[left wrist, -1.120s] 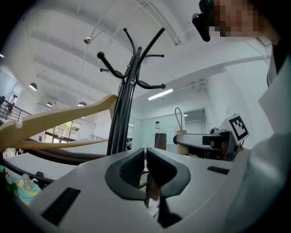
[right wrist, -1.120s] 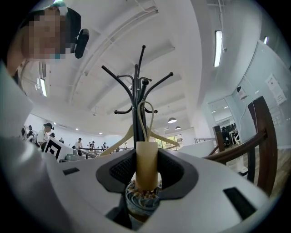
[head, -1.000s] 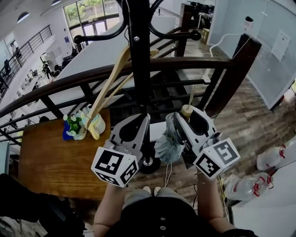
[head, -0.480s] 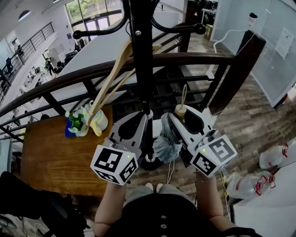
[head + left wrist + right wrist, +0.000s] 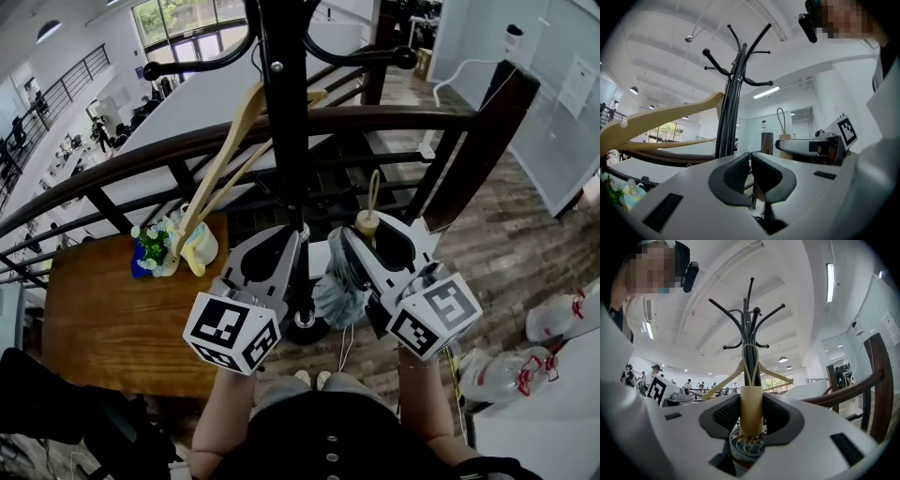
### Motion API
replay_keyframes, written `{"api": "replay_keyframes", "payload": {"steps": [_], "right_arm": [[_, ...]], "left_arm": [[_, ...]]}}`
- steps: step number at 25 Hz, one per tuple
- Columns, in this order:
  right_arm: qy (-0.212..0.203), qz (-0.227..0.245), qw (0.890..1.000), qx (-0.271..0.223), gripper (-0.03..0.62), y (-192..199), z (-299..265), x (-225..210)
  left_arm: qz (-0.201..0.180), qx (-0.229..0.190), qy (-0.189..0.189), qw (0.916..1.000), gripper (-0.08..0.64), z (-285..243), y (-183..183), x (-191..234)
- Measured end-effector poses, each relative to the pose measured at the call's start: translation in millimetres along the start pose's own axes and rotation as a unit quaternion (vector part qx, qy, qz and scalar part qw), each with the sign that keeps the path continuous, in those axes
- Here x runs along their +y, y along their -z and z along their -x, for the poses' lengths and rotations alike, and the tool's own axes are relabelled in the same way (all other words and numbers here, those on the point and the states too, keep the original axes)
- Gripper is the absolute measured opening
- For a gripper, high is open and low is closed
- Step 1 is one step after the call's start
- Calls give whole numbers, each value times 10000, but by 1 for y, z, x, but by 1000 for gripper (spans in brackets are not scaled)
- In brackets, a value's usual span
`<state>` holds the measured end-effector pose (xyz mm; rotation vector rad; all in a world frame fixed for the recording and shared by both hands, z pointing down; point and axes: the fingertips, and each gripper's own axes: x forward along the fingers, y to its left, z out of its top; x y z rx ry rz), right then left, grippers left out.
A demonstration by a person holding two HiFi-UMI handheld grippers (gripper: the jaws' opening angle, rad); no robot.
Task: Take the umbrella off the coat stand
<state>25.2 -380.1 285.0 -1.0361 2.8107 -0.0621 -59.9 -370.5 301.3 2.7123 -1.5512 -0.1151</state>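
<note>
At the centre of the head view the black coat stand pole (image 5: 286,122) stands straight ahead of us, just beside our left gripper (image 5: 298,236). Left of it two wooden hangers (image 5: 220,164) slant down across the way. The dark railing (image 5: 403,120) bars the space behind. Curved hooks (image 5: 202,66) crowd the top. A wooden table (image 5: 103,319) fills the lower left. We find open room at lower right, above the plank floor (image 5: 511,248).

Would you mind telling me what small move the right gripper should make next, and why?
Probably draw the right gripper back from the coat stand: its jaws grip the umbrella by its handle, and the strap loop appears free of every hook.
</note>
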Motion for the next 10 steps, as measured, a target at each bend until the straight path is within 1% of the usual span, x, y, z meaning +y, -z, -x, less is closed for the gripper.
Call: {"api": "replay_keyframes", "payload": {"steps": [5,10], "right_arm": [[-5,-39,10000,20,149,1,0,-2],[69,-44,10000,35,149,3,3,-5]], "left_arm": [[-19,32,86,10000,26,-2,2,-2],[-36,52,85,9999,26,-2,2,-3]]}}
